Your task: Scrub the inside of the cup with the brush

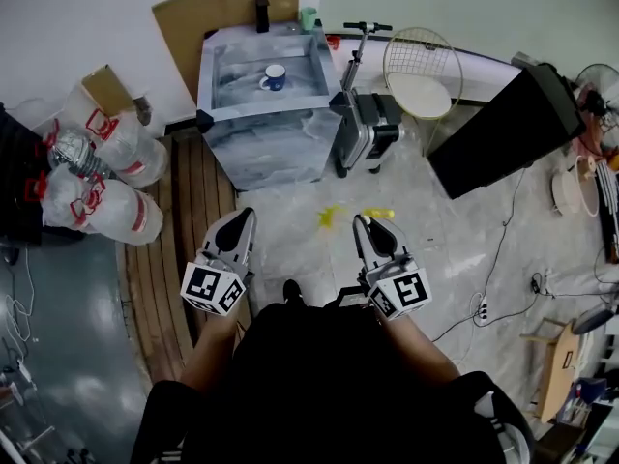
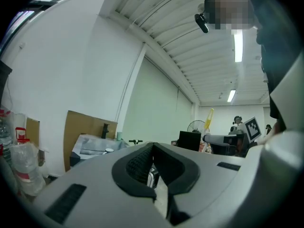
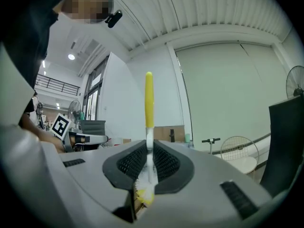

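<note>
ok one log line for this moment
left hand-held gripper: shut, empty | right hand-held gripper: shut on yellow-handled brush | blue and white cup: in grey marbled sink, untouched

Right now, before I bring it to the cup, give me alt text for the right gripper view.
The right gripper is shut on a brush, whose yellow handle rises past the jaw tips in the middle of the picture. Behind stand a pale wall, a brown cardboard sheet and a round wire frame at right.
</note>
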Action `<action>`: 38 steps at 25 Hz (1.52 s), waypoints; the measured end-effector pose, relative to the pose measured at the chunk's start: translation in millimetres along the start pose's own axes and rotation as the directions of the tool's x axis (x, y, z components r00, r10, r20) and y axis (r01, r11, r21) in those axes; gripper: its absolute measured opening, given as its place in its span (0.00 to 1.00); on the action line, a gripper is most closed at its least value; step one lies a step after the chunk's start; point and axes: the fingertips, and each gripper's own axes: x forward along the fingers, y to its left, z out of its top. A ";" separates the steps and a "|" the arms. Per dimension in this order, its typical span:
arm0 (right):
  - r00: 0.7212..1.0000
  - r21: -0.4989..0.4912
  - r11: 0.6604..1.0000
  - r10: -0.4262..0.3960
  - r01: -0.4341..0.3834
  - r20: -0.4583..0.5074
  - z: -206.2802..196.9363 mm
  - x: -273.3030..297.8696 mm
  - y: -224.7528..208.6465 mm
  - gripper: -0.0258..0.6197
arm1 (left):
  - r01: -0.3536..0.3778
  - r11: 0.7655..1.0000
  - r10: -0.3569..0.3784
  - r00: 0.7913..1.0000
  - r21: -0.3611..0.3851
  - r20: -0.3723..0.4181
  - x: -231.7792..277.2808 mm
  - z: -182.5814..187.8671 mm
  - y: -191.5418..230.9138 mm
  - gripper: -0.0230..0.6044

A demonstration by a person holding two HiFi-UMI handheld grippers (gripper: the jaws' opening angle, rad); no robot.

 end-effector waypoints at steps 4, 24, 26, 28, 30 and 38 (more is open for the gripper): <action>1.000 0.015 1.000 -0.004 0.003 0.016 7.2 26.6 -14.4 0.11 | 0.010 1.000 -0.009 1.000 -0.018 0.011 28.7 6.6 24.6 0.06; 0.974 0.062 0.973 0.218 -0.222 0.068 33.2 244.9 -181.7 0.11 | -0.151 0.988 0.152 0.988 0.025 -0.037 244.2 37.2 139.1 0.06; 0.967 0.058 0.966 0.247 -0.251 0.066 38.2 267.9 -197.4 0.11 | -0.184 0.982 0.185 0.982 0.031 -0.038 261.9 46.8 149.1 0.06; 0.960 0.061 0.959 0.271 -0.276 0.070 39.3 289.8 -213.2 0.11 | -0.207 0.977 0.208 0.978 0.043 -0.033 278.6 50.6 158.9 0.06; 0.954 0.068 0.954 0.287 -0.293 0.082 41.1 309.8 -227.1 0.11 | -0.223 0.973 0.225 0.974 0.055 -0.033 293.6 52.2 168.1 0.06; 0.940 0.056 0.940 0.331 -0.336 0.087 43.9 378.3 -260.5 0.11 | -0.243 0.969 0.247 0.964 0.053 -0.097 342.7 41.3 217.3 0.07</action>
